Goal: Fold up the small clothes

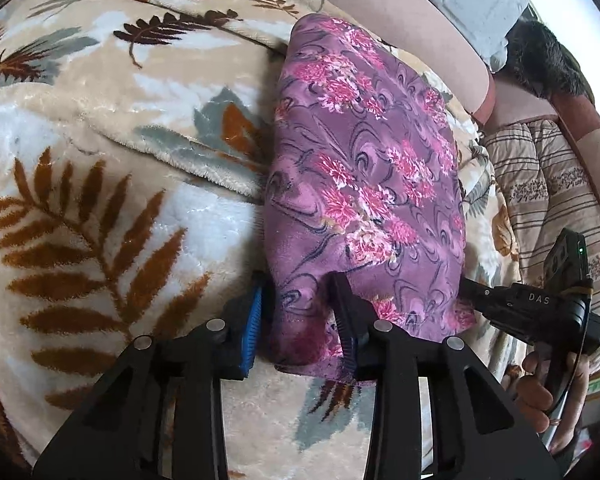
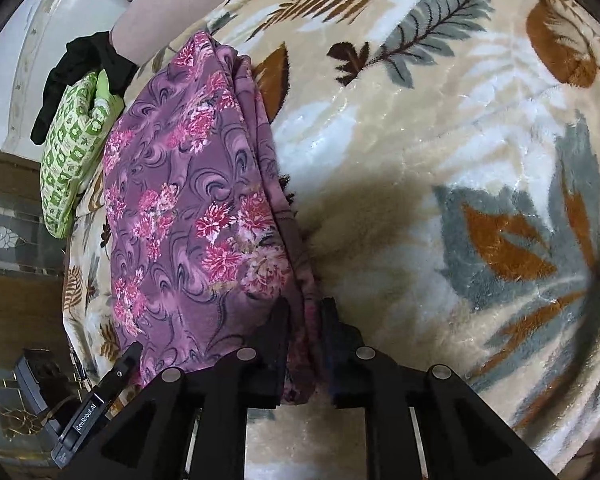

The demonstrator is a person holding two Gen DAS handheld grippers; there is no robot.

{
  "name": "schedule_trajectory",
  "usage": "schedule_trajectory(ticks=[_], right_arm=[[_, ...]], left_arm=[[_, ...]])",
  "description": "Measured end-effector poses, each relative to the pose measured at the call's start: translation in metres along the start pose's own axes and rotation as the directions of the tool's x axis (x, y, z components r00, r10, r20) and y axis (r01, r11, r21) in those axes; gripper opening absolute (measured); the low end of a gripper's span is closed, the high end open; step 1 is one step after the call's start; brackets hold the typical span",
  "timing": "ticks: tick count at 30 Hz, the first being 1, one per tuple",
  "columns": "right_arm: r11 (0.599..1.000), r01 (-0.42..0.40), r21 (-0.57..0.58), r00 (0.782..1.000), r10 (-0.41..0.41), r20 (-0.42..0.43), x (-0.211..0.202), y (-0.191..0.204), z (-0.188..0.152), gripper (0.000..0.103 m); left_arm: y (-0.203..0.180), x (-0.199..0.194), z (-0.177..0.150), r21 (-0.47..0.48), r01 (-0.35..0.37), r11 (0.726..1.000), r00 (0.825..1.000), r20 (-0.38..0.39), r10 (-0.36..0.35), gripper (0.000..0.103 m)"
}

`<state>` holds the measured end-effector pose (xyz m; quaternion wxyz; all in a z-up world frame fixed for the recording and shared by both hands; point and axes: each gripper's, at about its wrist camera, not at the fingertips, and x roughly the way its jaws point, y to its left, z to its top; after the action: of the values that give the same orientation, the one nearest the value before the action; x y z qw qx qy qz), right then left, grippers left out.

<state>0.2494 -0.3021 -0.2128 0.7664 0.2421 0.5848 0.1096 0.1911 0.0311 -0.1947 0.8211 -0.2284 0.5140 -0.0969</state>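
A purple garment with pink flowers [image 1: 364, 168] lies folded in a long strip on a leaf-patterned blanket [image 1: 100, 160]. My left gripper [image 1: 300, 320] has its blue-padded fingers around the garment's near left corner, with a bunch of cloth between them. My right gripper [image 2: 306, 344] holds the stacked right-hand edge of the same garment [image 2: 188, 184] between its narrow-set fingers. The right gripper body [image 1: 532, 308] and the hand holding it show at the right of the left wrist view. The left gripper body [image 2: 96, 400] shows at the lower left of the right wrist view.
A green patterned cloth [image 2: 72, 148] and a black cloth [image 2: 80, 76] lie past the garment's far end. A striped quilt [image 1: 548, 184] and a dark furry item [image 1: 544, 60] lie beyond the blanket edge. Tiled floor [image 2: 4, 232] shows below the bed edge.
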Motion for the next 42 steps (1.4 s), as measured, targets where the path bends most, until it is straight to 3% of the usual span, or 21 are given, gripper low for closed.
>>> schedule_trajectory(ticks=[7,12,15,17,19,22,25,29,32,35,38,42], right_arm=[[0.998,0.043,-0.053,0.999,-0.042,0.007,0.001,0.005,0.000,0.013],[0.999,0.018,-0.046,0.999,-0.016,0.029,-0.012,0.002,-0.009,0.013],[1.000,-0.013,-0.014,0.998,0.014,0.054,-0.025,-0.002,-0.028,0.021],[0.999,-0.051,0.010,0.997,0.050,0.055,-0.031,-0.006,-0.045,0.037],[0.998,-0.058,0.008,0.996,0.057,0.073,-0.038,-0.006,-0.059,0.046],[0.999,-0.012,-0.049,0.992,0.018,0.128,-0.054,0.003,-0.076,0.049],[0.992,0.068,-0.109,0.973,-0.042,0.226,-0.074,0.014,-0.087,0.049],[0.959,0.209,-0.193,0.918,-0.125,0.376,-0.101,0.039,-0.101,0.050],[0.941,0.245,-0.233,0.902,-0.132,0.412,-0.115,0.053,-0.109,0.052],[0.934,0.249,-0.257,0.899,-0.124,0.420,-0.126,0.062,-0.119,0.054],[0.936,0.226,-0.271,0.908,-0.102,0.407,-0.135,0.070,-0.132,0.056],[0.935,0.225,-0.275,0.903,-0.094,0.418,-0.148,0.079,-0.146,0.057]], left_arm=[[-0.004,-0.001,-0.002,0.027,-0.025,0.999,1.000,0.013,0.024,0.035],[-0.006,-0.014,-0.014,0.021,-0.069,0.997,0.998,0.016,0.068,0.048],[-0.004,-0.024,-0.029,-0.012,-0.070,0.997,0.998,0.002,0.070,0.050],[-0.006,-0.031,-0.040,-0.009,-0.075,0.997,0.997,-0.011,0.075,0.055],[-0.011,-0.038,-0.049,0.013,-0.090,0.996,0.996,-0.011,0.090,0.058],[-0.024,-0.054,-0.061,0.066,-0.126,0.990,0.992,0.027,0.125,0.058],[-0.037,-0.073,-0.068,0.110,-0.182,0.977,0.980,0.099,0.171,0.058],[-0.055,-0.093,-0.067,0.111,-0.271,0.956,0.947,0.210,0.243,0.058],[-0.065,-0.105,-0.066,0.122,-0.286,0.950,0.930,0.274,0.245,0.058],[-0.077,-0.116,-0.066,0.173,-0.325,0.930,0.912,0.317,0.260,0.059],[-0.085,-0.123,-0.065,0.185,-0.395,0.900,0.885,0.338,0.319,0.059],[-0.085,-0.140,-0.073,0.178,-0.402,0.898,0.886,0.322,0.333,0.058]])
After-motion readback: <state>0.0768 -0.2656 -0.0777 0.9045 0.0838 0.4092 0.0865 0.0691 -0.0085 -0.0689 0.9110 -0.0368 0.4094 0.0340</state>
